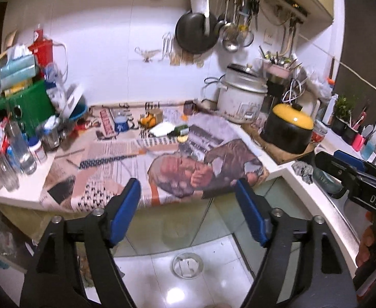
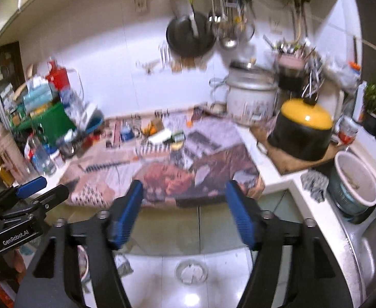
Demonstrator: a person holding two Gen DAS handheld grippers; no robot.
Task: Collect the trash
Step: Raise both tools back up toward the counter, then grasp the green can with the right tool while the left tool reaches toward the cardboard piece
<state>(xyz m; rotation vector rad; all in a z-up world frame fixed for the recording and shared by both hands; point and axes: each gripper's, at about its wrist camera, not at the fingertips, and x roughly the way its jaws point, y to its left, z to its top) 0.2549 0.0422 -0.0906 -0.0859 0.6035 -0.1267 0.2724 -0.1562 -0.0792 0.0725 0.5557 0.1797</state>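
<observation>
Well, from my seat I go from left to right. On the far left of the white kitchen counter [image 1: 16,192] I see a green plastic box [image 1: 31,105] with a red canister [image 1: 42,48] behind it, and clear plastic bottles [image 1: 21,151] in front. My left gripper [image 1: 188,205] has its blue pads wide apart, with nothing between them. It hangs over the counter edge and the green cabinet doors. The spread newspaper sheets [image 1: 136,159] cover the middle of the counter. On them, near the wall, lie the small things for collecting: a crumpled white paper piece [image 1: 162,129], just beside a dark green bottle [image 1: 179,130] lying on its side, and an orange wrapper [image 1: 148,120]; none is held. Down on the tiled floor stands a round clear container [image 1: 188,265] with white scraps inside. My right gripper [image 2: 185,210] is also spread open and empty, though this view is blurred. Further right stand a white rice cooker [image 1: 240,97], then a black pot with yellow lid [image 1: 289,128] on a wooden board [image 1: 277,151]. At the far right a white bowl [image 2: 356,179] sits by the steel sink [image 2: 375,243].
</observation>
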